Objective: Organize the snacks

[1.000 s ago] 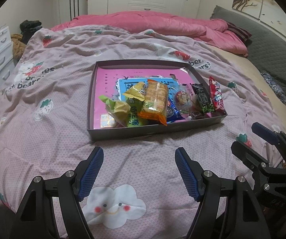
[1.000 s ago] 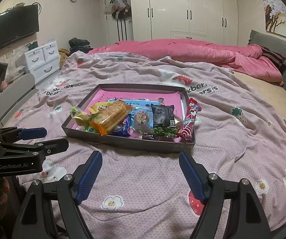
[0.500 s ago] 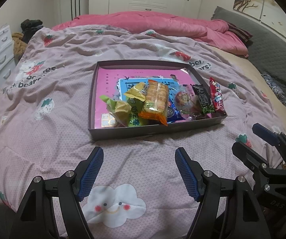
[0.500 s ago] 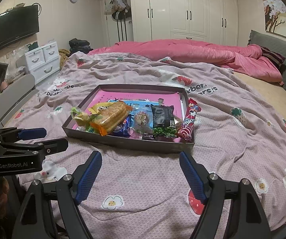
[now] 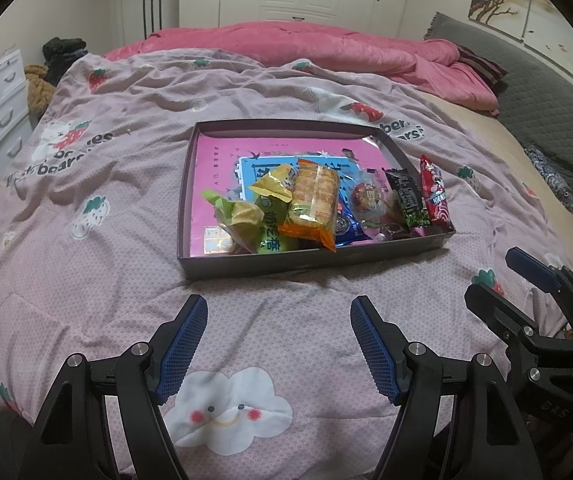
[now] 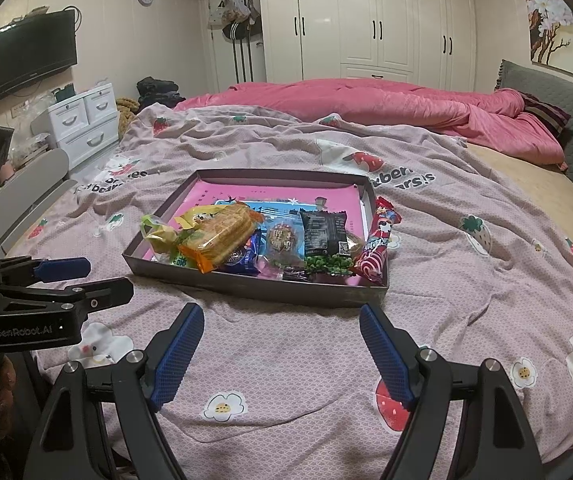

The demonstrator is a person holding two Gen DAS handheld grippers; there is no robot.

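A shallow dark box [image 5: 310, 263] [image 6: 254, 286] with a pink floor lies on the bed. Several snack packs crowd its near end: an orange cracker pack [image 5: 313, 202] [image 6: 222, 236], green-yellow bags [image 5: 242, 220], a blue pack [image 5: 346, 226], a round sweet [image 5: 368, 198] [image 6: 282, 242], a black pea pack [image 5: 408, 198] [image 6: 324, 236] and a red pack [image 5: 434, 196] [image 6: 378, 242] along the right wall. My left gripper [image 5: 278, 336] hangs open over the blanket short of the box, with nothing between its jaws. My right gripper [image 6: 280, 344] is open too, just before the box's near wall.
The pink strawberry blanket [image 5: 86, 184] covers the bed, with a rumpled pink duvet [image 6: 386, 104] behind. White drawers [image 6: 86, 120] and a wall television [image 6: 30, 54] stand left. A grey headboard [image 6: 566, 120] runs along the right. Each gripper shows in the other's view, my right gripper [image 5: 530, 292] and my left gripper [image 6: 86, 276].
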